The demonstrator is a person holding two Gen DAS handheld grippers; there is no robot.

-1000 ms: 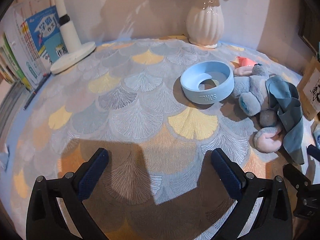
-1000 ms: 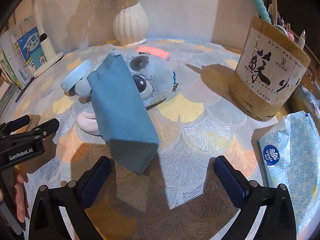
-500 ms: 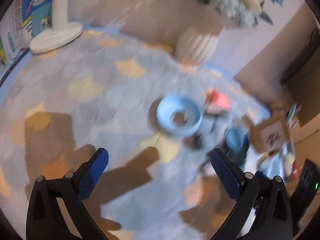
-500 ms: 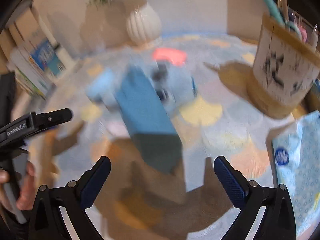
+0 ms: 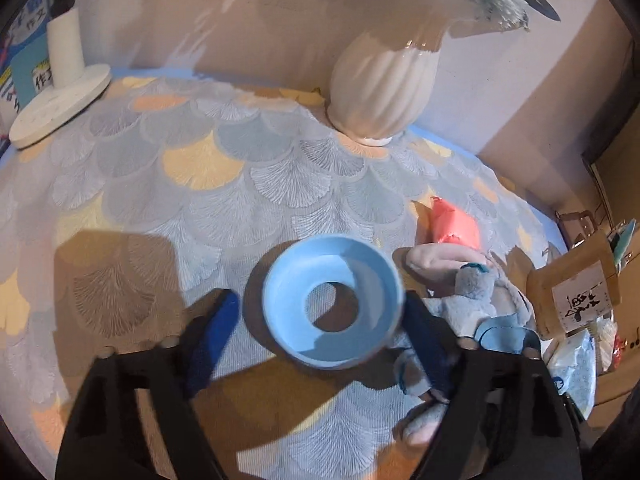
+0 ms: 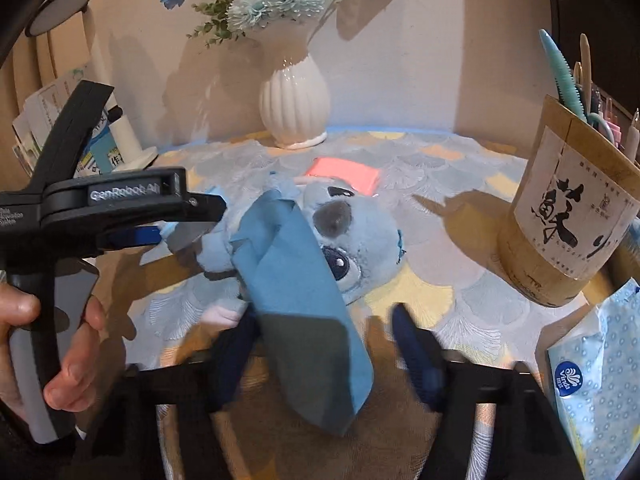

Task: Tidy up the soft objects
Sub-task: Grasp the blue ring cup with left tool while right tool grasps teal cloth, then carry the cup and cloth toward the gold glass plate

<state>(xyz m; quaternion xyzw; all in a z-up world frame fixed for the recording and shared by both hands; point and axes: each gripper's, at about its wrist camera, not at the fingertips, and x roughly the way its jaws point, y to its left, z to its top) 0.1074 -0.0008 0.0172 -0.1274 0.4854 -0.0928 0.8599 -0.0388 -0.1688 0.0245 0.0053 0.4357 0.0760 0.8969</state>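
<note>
A blue plush toy [image 6: 352,240] with a grey nose and dark eye lies on its side on the table [image 6: 440,184], in front of the white ribbed vase [image 6: 294,108]. Its head points away from the vase toward the paper-wrapped pen holder [image 6: 560,216], its long axis running across the table. A folded blue cloth [image 6: 304,300] lies over it, long axis slanting from the toy's body toward the right gripper [image 6: 324,352]. A light blue ring [image 5: 332,300], opening upward, sits left of the toy, nearer the vase than the left gripper [image 5: 320,328].

Both grippers' fingers have just been closing from wide apart. The left fingers [image 5: 214,332] now straddle the ring, right pad at its rim, left pad clear. The right fingers [image 6: 412,348] flank the cloth's near end, the right one visibly clear of it. Earlier the left view faced bare table.
</note>
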